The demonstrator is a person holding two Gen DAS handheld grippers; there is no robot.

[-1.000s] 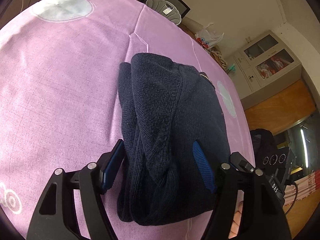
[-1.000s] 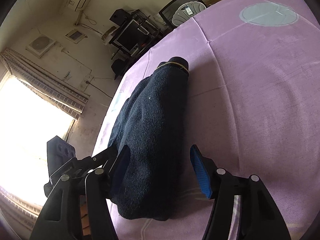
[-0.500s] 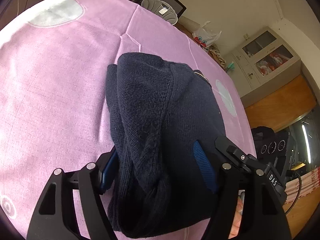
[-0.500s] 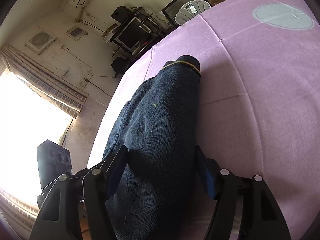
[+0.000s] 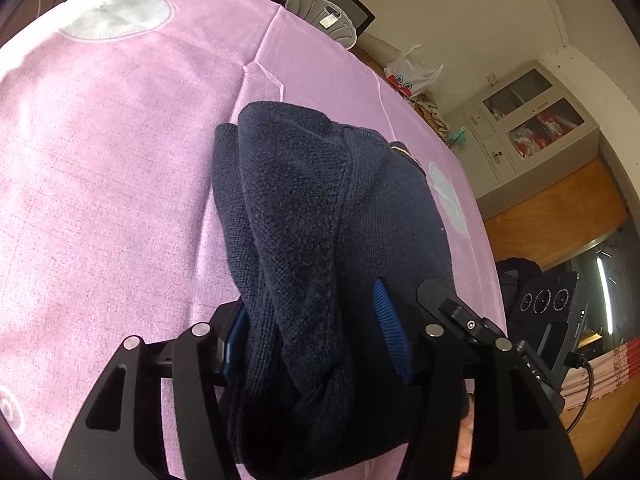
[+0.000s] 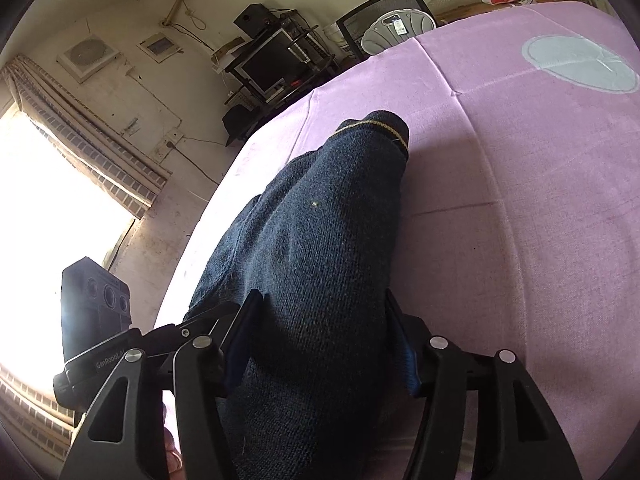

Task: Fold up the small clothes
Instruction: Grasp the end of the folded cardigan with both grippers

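Left wrist view: the left gripper [image 5: 316,344] has its jaws pinching the near edge of the navy sweater [image 5: 320,216], which lies bunched on the pink cloth [image 5: 100,160] of the table. The thick knit could slip out if lifted fast, undoing the fold. A cabinet [image 5: 532,120] stands well beyond the sweater.

Right wrist view: the right gripper [image 6: 320,340] has its jaws clamped on the sweater's [image 6: 320,220] other near corner. Uneven pulling would skew it. A chair [image 6: 384,20] stands beyond the sweater; nothing blocks the way.

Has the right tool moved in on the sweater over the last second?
Yes. The right tool has pushed forward along the navy sweater, toward its yellow-trimmed cuff on the pink cloth; its fingers now straddle the knit.
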